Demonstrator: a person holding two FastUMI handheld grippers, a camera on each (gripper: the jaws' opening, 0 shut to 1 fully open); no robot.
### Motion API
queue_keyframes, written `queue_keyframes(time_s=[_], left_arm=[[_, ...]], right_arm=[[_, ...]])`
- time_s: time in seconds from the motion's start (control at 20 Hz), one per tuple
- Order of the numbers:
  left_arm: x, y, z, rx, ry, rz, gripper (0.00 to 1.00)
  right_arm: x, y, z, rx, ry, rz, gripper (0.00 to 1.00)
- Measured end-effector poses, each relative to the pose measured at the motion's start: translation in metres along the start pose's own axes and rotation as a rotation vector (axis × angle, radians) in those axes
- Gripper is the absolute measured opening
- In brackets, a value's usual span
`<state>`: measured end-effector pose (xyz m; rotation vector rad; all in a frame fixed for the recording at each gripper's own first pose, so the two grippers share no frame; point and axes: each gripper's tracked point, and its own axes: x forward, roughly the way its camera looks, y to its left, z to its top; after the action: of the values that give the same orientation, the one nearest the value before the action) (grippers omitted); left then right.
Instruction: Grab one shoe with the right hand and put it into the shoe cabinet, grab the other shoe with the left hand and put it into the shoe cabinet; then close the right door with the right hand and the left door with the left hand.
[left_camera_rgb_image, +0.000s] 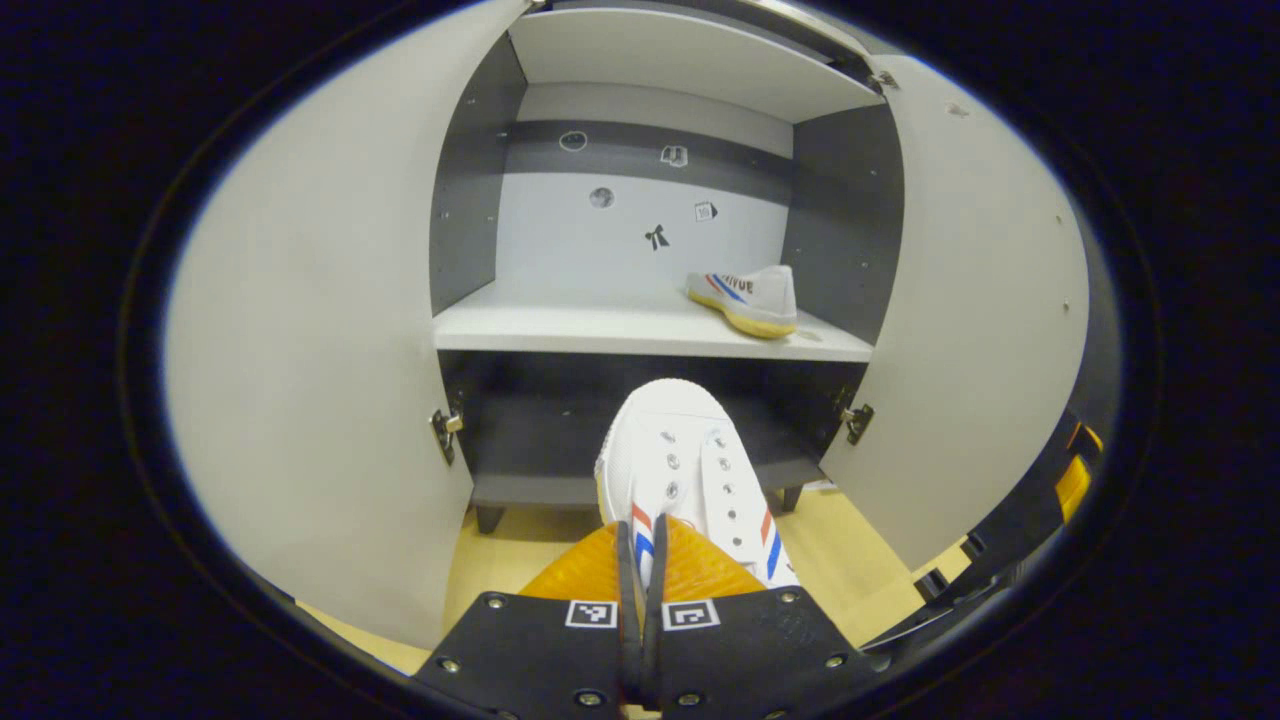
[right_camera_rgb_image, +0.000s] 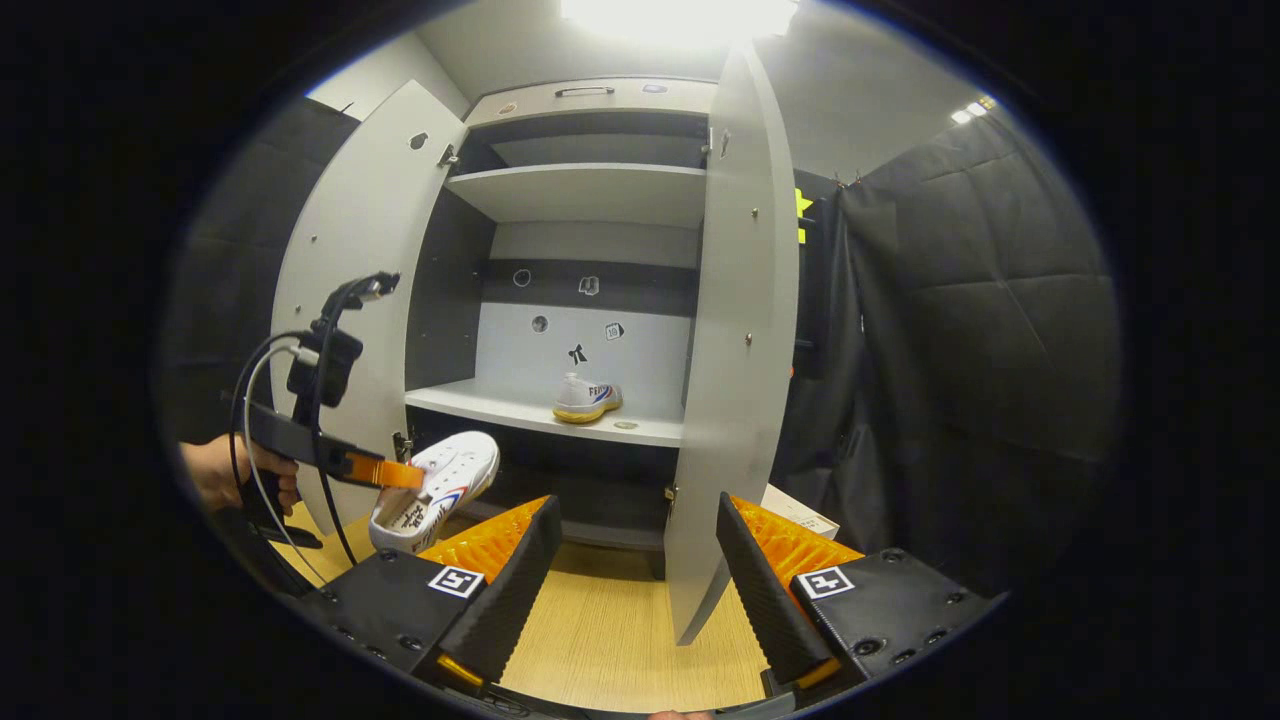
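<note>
With the left tool (left_camera_rgb_image: 640, 585) clamping the second shoe (left_camera_rgb_image: 690, 470), and the right tool (right_camera_rgb_image: 632, 560) open and empty, lift it level onto the centre-frame shelf (left_camera_rgb_image: 600, 325), left of the first shoe (left_camera_rgb_image: 748, 297).

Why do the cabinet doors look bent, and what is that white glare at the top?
Left gripper view: the fisheye lens bows the left door and right door; the shoe stays sharp. Right gripper view: a ceiling light overexposes the top; the booth wall is dim.

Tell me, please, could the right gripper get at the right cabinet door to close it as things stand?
Probably yes. The right gripper is empty with its jaws apart, and the open right door stands just ahead of it, nothing between them. The left gripper, carrying the second shoe, is off to the side.
</note>
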<state>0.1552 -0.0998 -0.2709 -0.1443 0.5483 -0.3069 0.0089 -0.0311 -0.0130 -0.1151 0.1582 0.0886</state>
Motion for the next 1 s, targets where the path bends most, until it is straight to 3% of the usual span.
queue_keyframes(time_s=[0.45,1.0], left_arm=[[-0.005,0.0,0.005,-0.004,-0.127,0.01,0.01],[-0.01,0.002,0.01,-0.001,-0.183,0.035,0.01]], right_arm=[[-0.004,-0.013,-0.008,0.01,0.008,-0.024,0.97],[-0.007,-0.025,-0.024,0.016,0.048,-0.06,0.97]])
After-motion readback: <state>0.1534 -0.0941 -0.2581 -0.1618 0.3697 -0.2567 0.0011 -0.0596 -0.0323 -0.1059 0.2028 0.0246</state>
